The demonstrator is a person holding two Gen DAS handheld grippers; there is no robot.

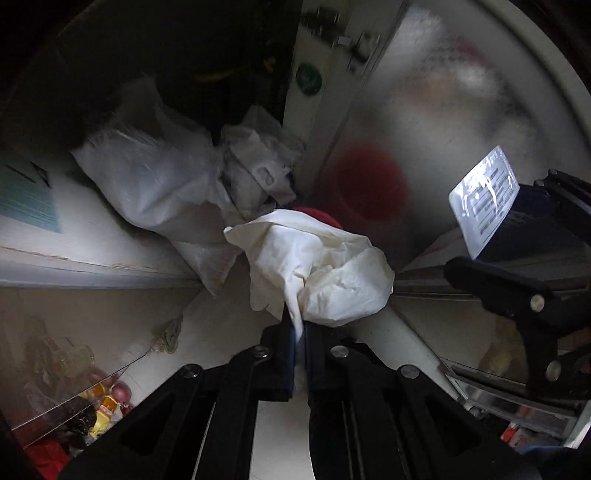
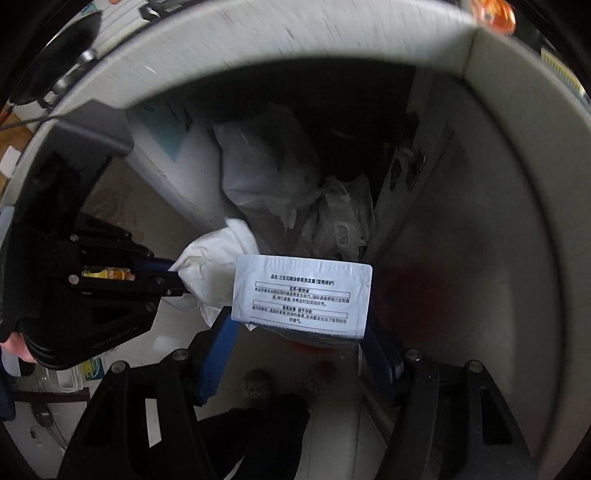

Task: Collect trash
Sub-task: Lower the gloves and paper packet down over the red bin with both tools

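My left gripper (image 1: 300,332): fingers clamped shut on crumpled white tissue (image 1: 317,266). My right gripper (image 2: 299,354): fingers spread wide, gripping printed white sachet (image 2: 301,297) by its edges. Step, I judge: carrying both down toward red bin (image 1: 369,188) below. Next: centre over mouth, release. Sachet text Chinese, mostly unreadable. White bags (image 1: 155,173) beyond.

Teal printed paper sheet (image 1: 27,201) is lying flat on a white ledge (image 1: 92,236), far left. Round green sticker (image 1: 308,78) is sitting on the white door frame (image 1: 314,122), upper centre. Frosted grey panel (image 1: 436,122) just right of it is showing a blurry red patch (image 1: 369,188). Btm left, yellow & red packets (image 1: 105,406) are lying behind a clear glass sheet (image 1: 55,398). In the right wrist view, a glossy orange item (image 2: 493,14), too blurred to ID, is sitting top right.
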